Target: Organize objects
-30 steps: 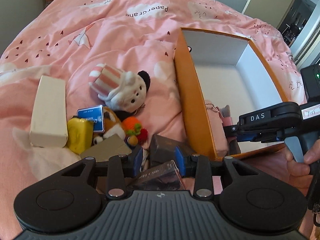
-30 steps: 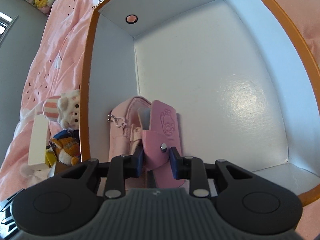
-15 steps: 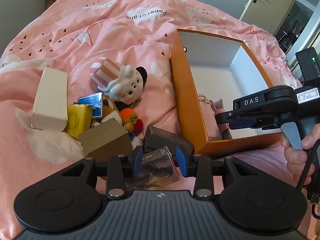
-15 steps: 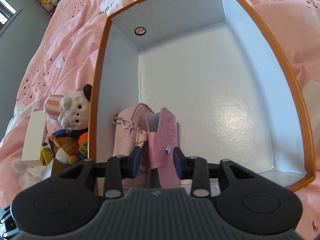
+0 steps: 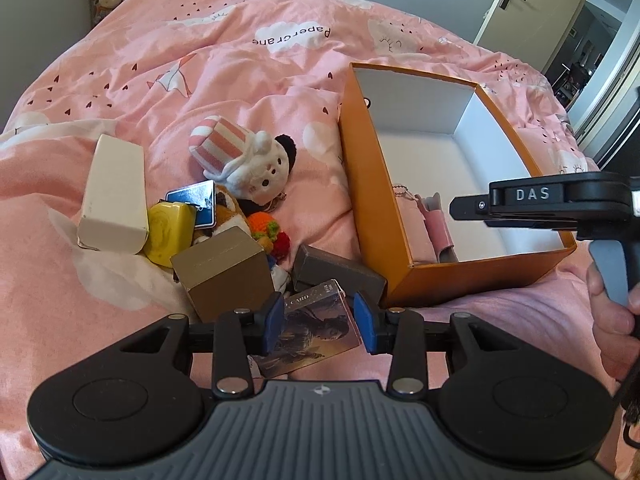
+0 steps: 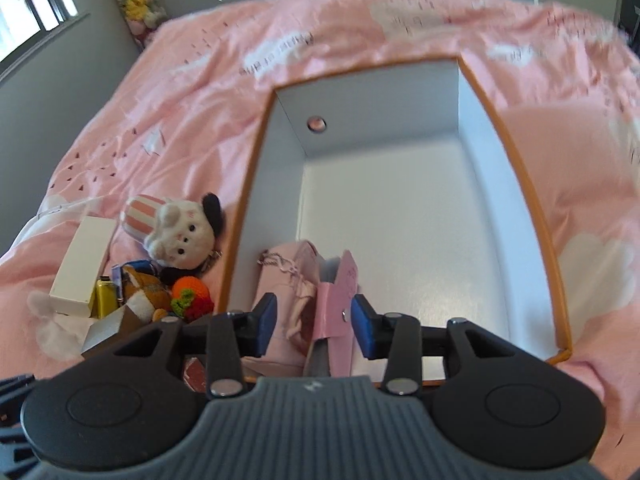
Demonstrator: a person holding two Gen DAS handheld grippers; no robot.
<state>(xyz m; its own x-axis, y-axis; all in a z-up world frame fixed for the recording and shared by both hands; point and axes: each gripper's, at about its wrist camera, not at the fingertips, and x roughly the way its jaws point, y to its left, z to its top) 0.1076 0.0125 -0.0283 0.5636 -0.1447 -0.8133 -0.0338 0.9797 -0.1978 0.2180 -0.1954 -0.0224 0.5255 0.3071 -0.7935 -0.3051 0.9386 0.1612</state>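
An orange box (image 5: 368, 200) with a white inside (image 6: 400, 216) stands open on the pink bed. A pink pouch (image 6: 288, 280) and a pink card holder (image 6: 340, 296) lie in its near left corner. My right gripper (image 6: 314, 324) is open above them, apart from both. My left gripper (image 5: 319, 322) is shut on a card box (image 5: 316, 328) and holds it above the bed, left of the orange box. The right gripper (image 5: 520, 204) shows over the box's near end.
A pile lies left of the box: a white plush (image 5: 248, 160), a cream box (image 5: 114, 196), a yellow case (image 5: 168, 232), a brown box (image 5: 228, 272), a grey box (image 5: 336, 272), a crochet toy (image 5: 268, 232). A door (image 5: 532, 8) is at the far right.
My right gripper opened, let go of the pink card holder and rose back out of the box. My left gripper lifted the card box up from the pile.
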